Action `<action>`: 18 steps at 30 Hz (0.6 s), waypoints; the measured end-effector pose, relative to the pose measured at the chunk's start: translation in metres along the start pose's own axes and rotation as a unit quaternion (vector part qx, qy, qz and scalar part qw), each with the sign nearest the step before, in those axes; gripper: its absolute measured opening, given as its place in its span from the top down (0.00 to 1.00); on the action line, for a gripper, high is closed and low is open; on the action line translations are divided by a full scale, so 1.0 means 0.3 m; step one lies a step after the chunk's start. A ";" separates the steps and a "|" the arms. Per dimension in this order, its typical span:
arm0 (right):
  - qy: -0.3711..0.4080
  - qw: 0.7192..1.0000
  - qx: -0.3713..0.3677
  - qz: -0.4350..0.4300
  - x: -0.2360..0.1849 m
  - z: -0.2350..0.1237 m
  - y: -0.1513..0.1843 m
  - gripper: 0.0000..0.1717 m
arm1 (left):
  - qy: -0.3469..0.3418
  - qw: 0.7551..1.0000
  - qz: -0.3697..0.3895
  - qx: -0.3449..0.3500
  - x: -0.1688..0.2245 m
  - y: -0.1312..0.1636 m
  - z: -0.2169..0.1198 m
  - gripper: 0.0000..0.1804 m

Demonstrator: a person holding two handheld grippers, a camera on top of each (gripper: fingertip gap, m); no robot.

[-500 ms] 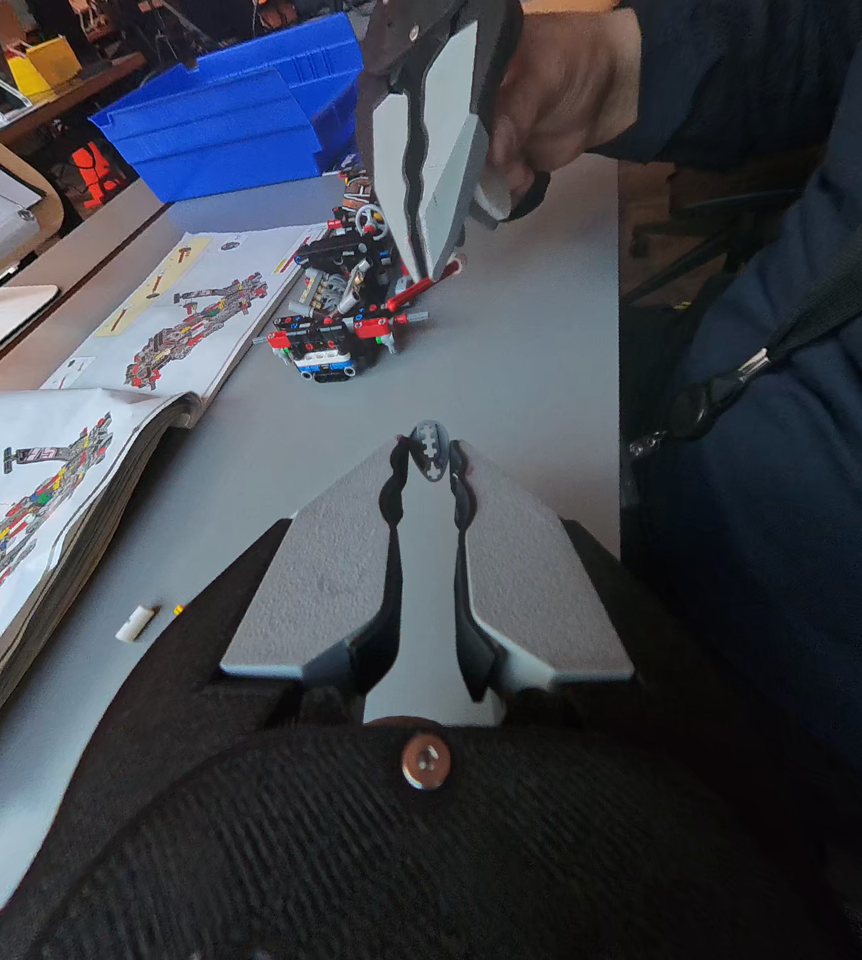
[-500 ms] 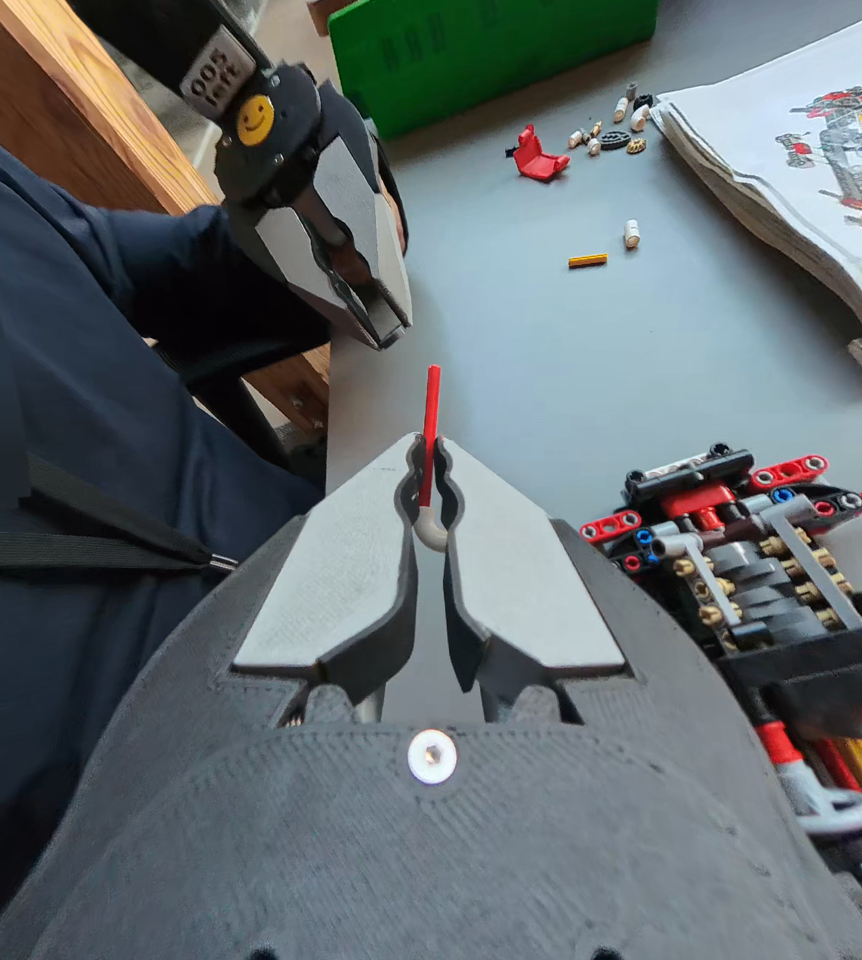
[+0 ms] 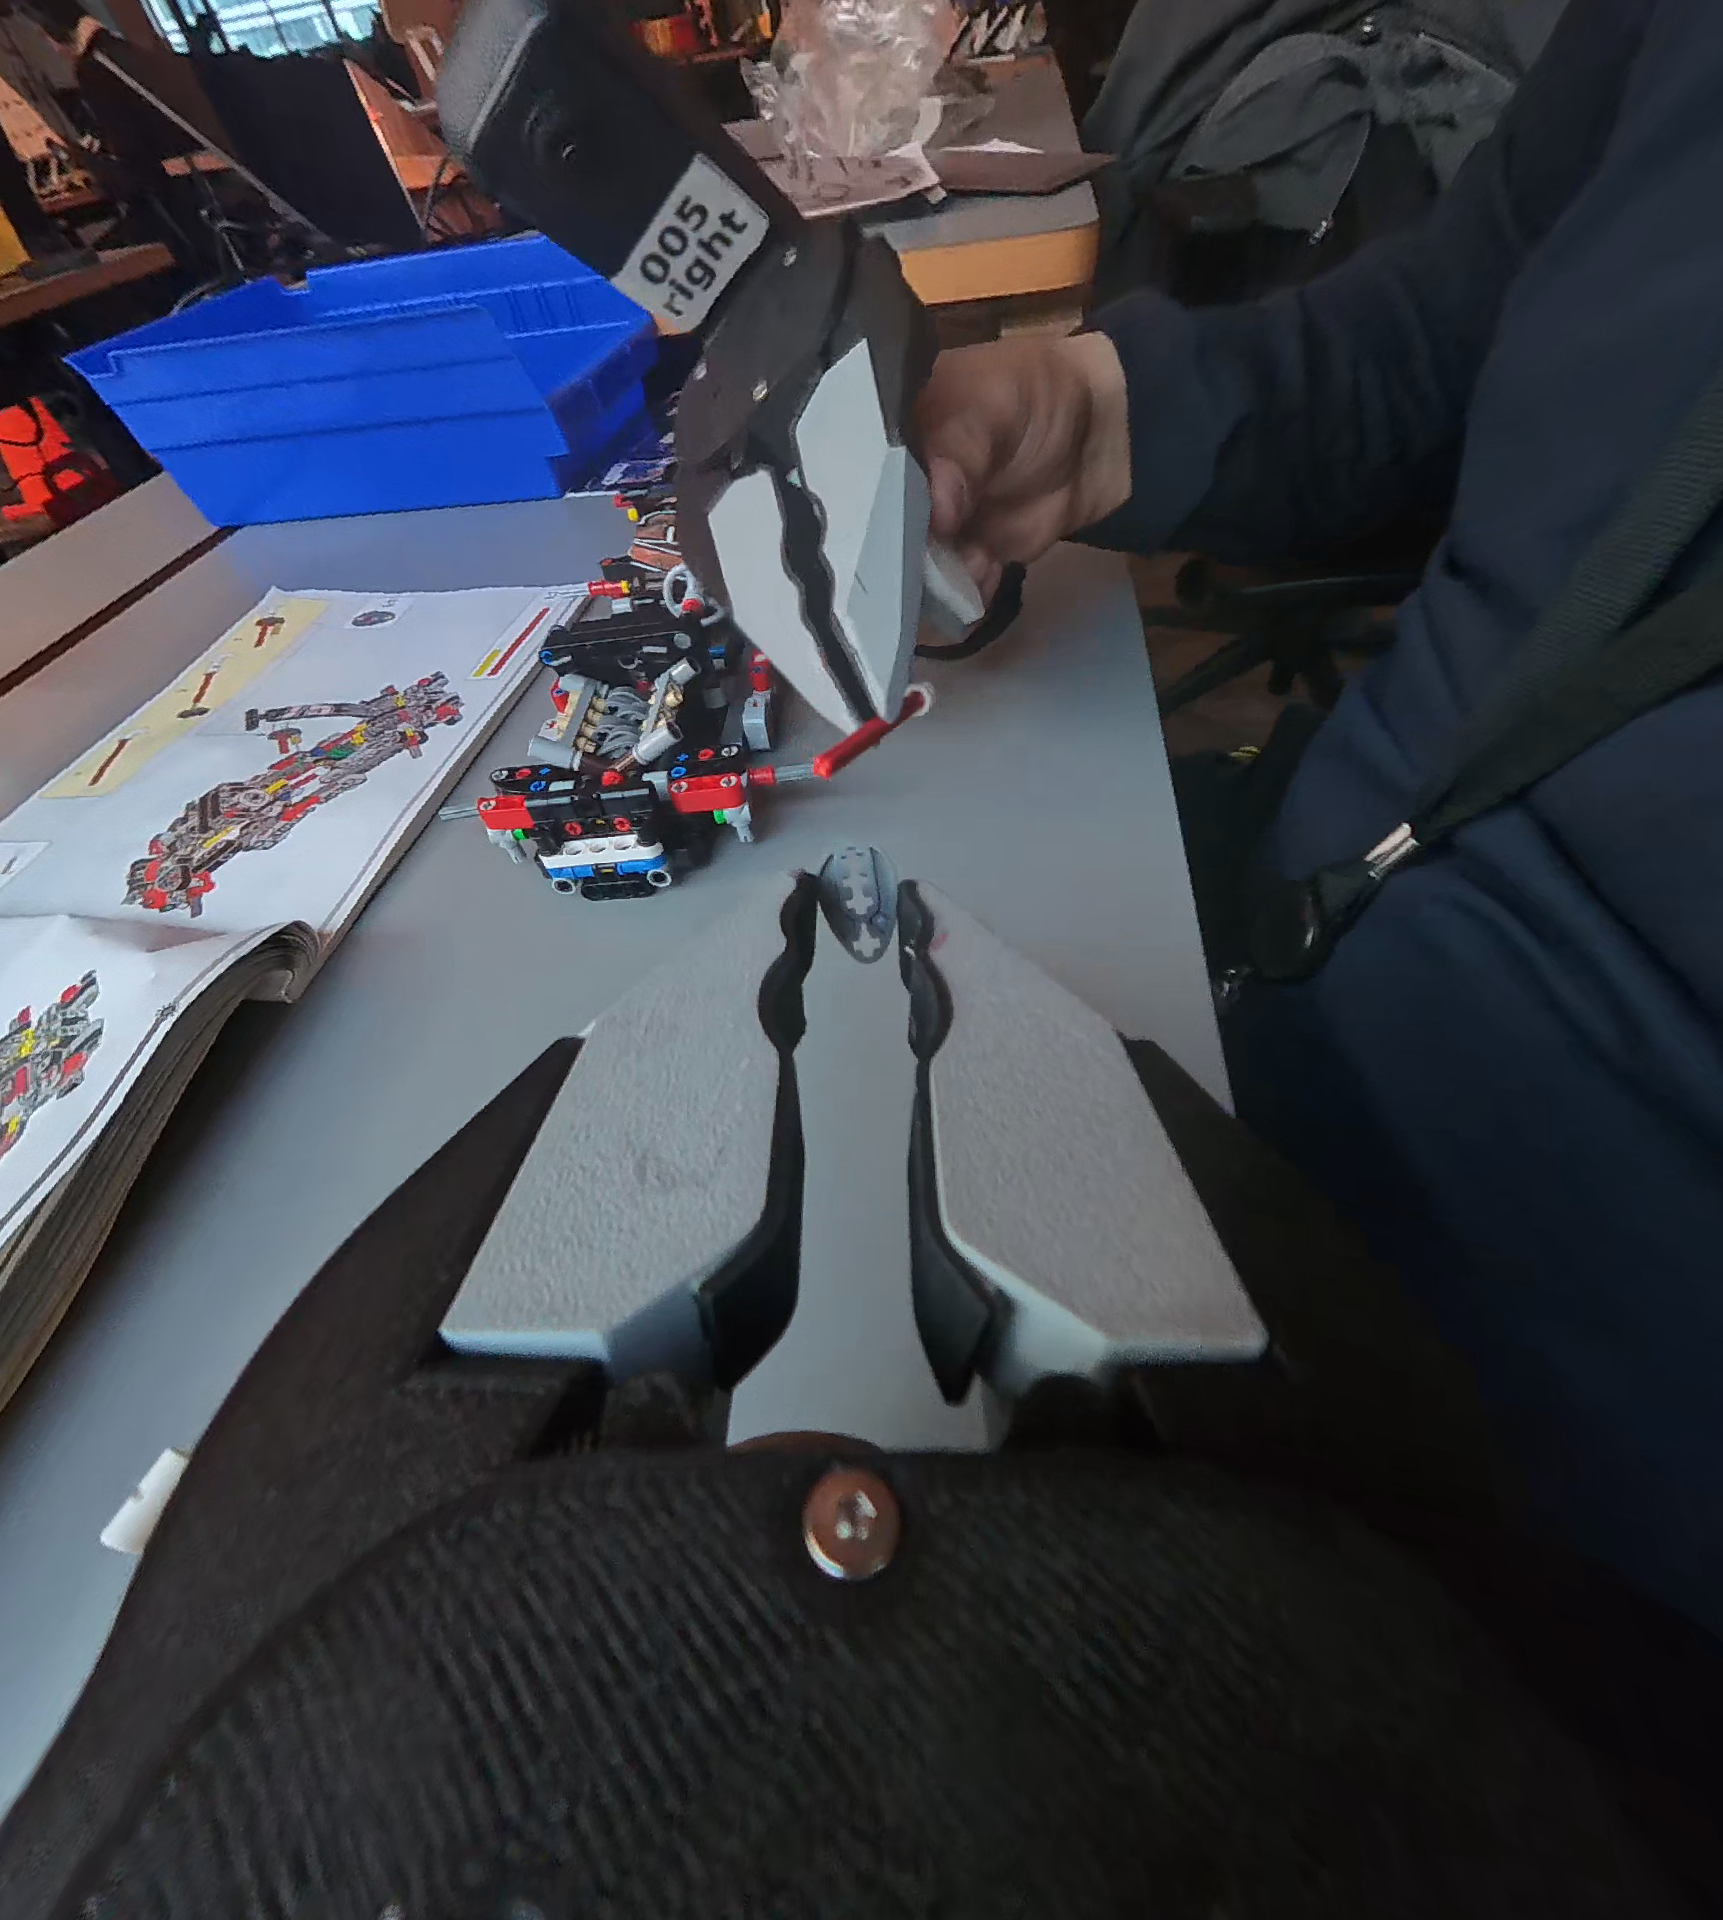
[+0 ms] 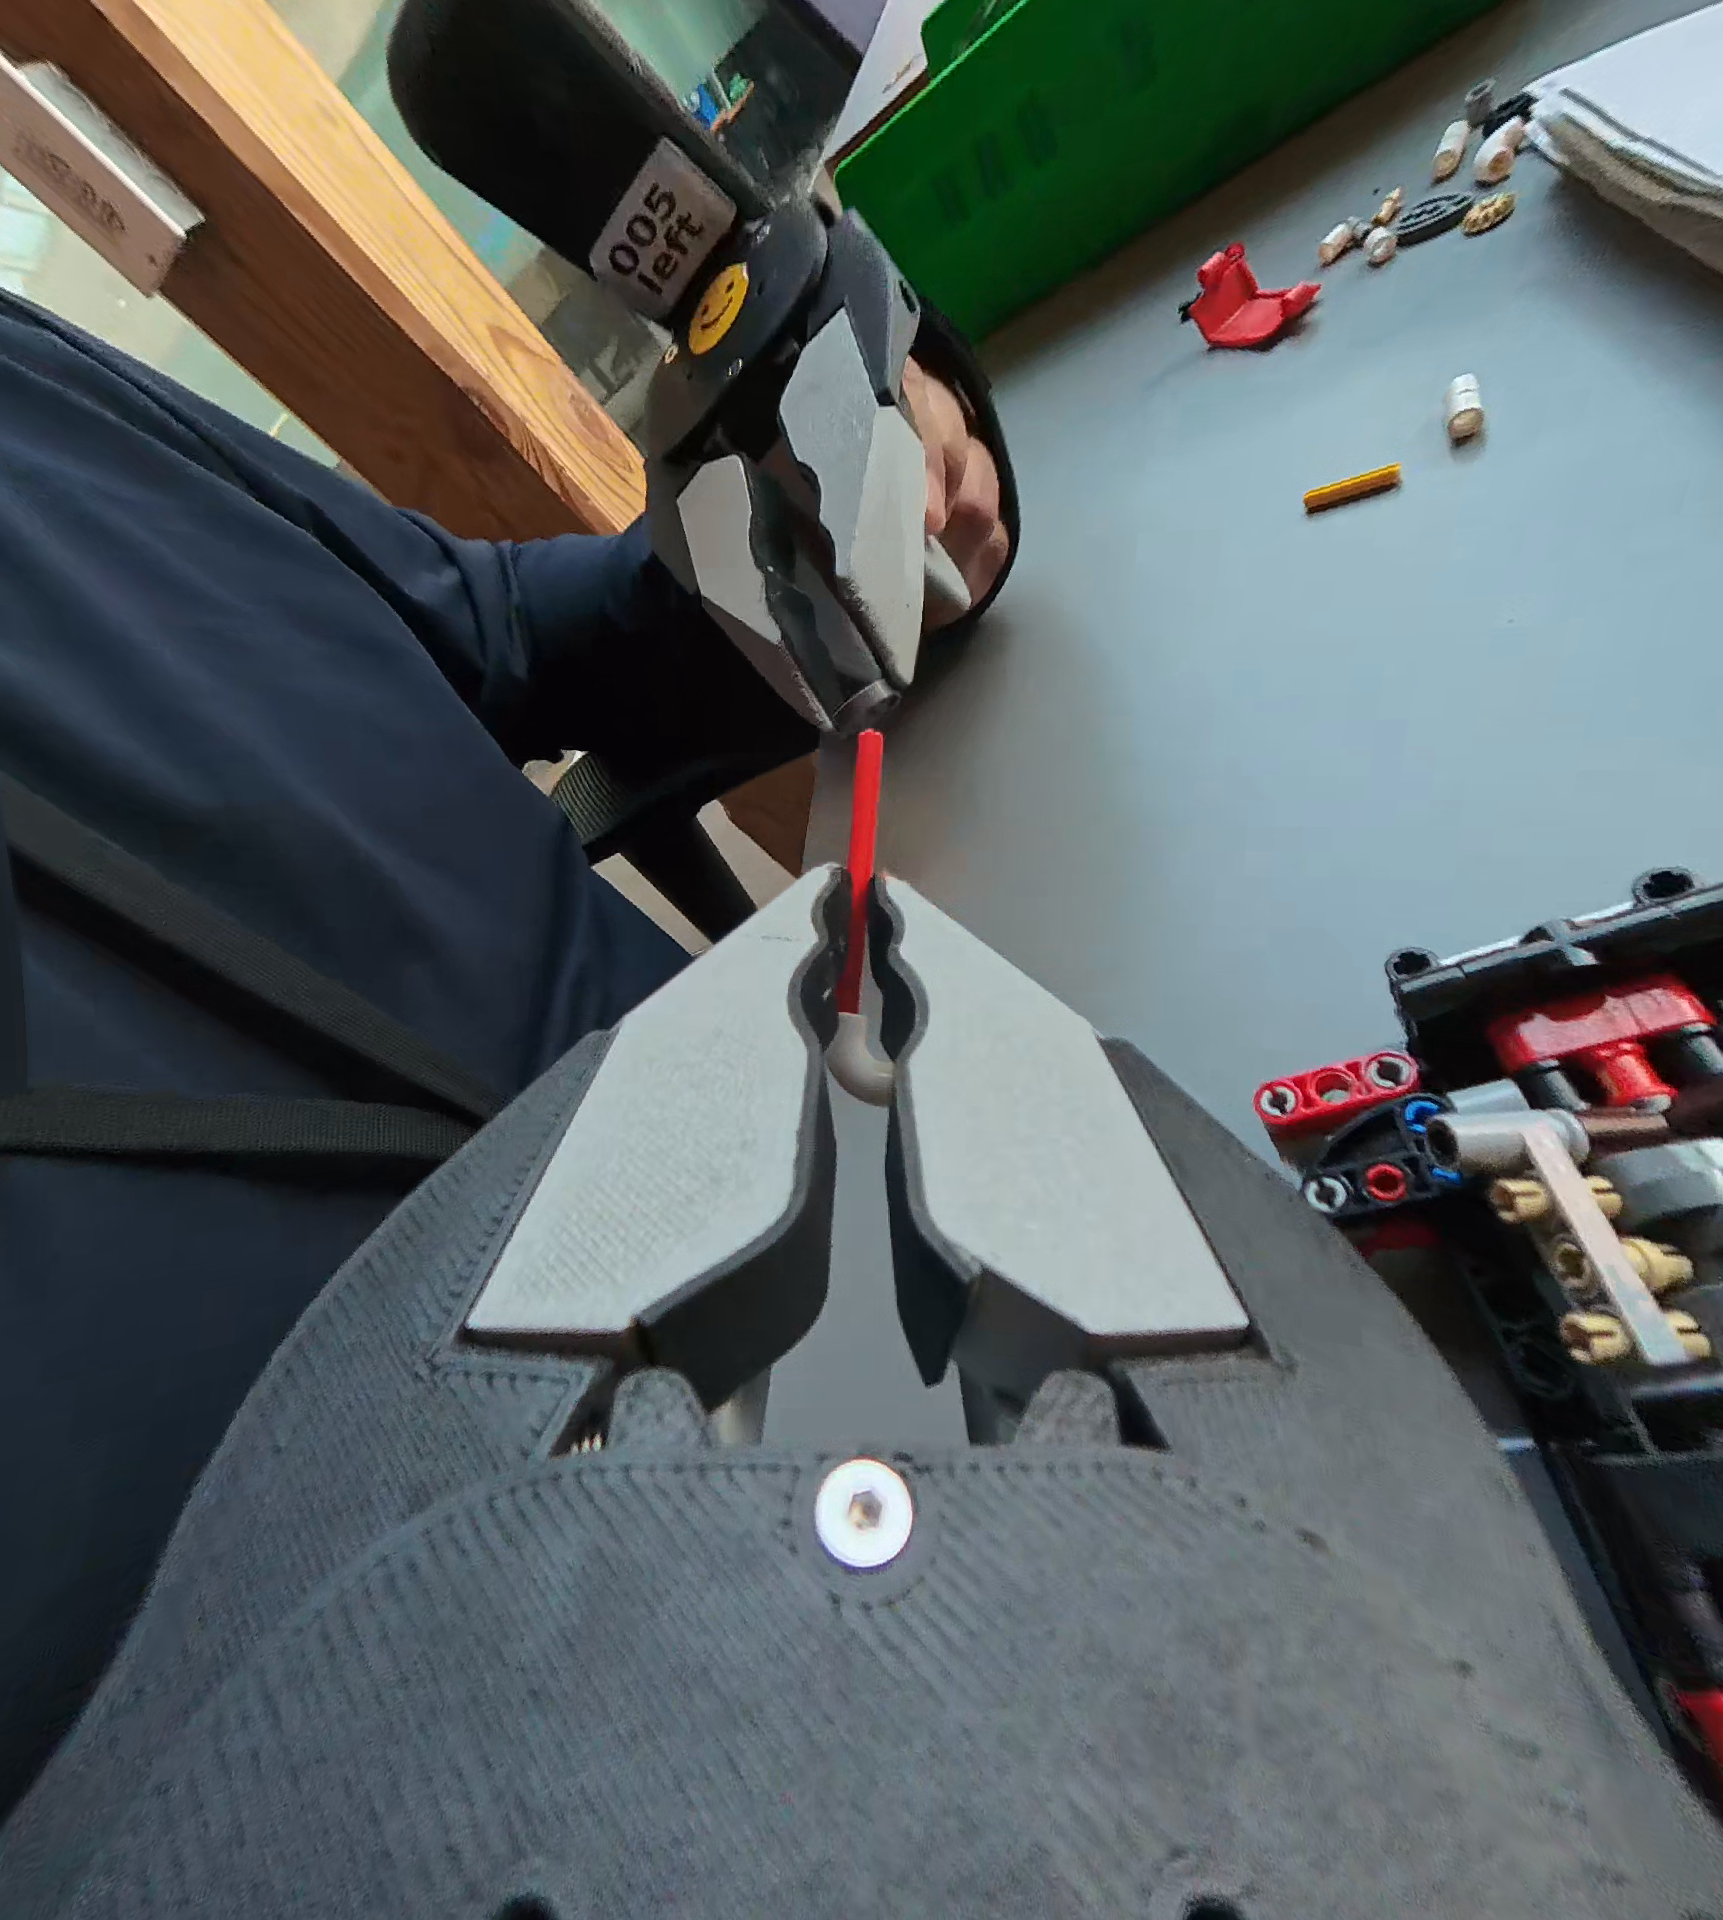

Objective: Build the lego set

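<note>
The left gripper (image 3: 858,902) pinches a small grey gear (image 3: 859,902) at its fingertips. The right gripper (image 4: 858,896) is closed on a thin red axle (image 4: 863,821), which points toward the gear. The model (image 3: 628,769) stands near on the table (image 3: 992,831). If the axle tilts, it may miss the gear's hole, or the gear may slip.

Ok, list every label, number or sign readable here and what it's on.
White tag on the right gripper: short print; I won't copy it.
Second white tag on the left gripper: same, beside a yellow smiley sticker.
Open booklet: print too small.
Pale plate on the wooden beam: blurred.
</note>
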State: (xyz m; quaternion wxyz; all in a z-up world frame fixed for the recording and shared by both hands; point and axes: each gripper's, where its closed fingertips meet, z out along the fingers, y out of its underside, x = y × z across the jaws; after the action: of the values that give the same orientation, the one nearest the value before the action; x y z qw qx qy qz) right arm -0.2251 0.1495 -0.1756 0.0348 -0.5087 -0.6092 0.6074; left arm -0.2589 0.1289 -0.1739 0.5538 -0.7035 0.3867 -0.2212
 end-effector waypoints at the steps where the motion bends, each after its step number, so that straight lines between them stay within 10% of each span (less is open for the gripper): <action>1: -0.003 1.000 -0.003 0.002 0.001 0.006 0.002 1.00 | 0.010 1.000 0.003 -0.001 0.005 0.000 -0.001 0.93; 12: 0.156 0.971 -0.150 -0.100 0.123 0.045 0.132 1.00 | 0.008 0.967 0.090 -0.237 -0.032 0.238 0.038 0.93; 18: 0.156 0.975 -0.123 -0.101 0.108 0.025 0.109 0.88 | 0.014 0.970 0.087 -0.226 -0.023 0.233 0.046 0.93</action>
State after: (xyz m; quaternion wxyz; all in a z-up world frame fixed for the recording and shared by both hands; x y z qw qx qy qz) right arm -0.2267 0.1572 -0.2216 0.1277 -0.5332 -0.7144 0.4347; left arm -0.2738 0.1365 -0.2434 0.3918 -0.7708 0.4944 -0.0887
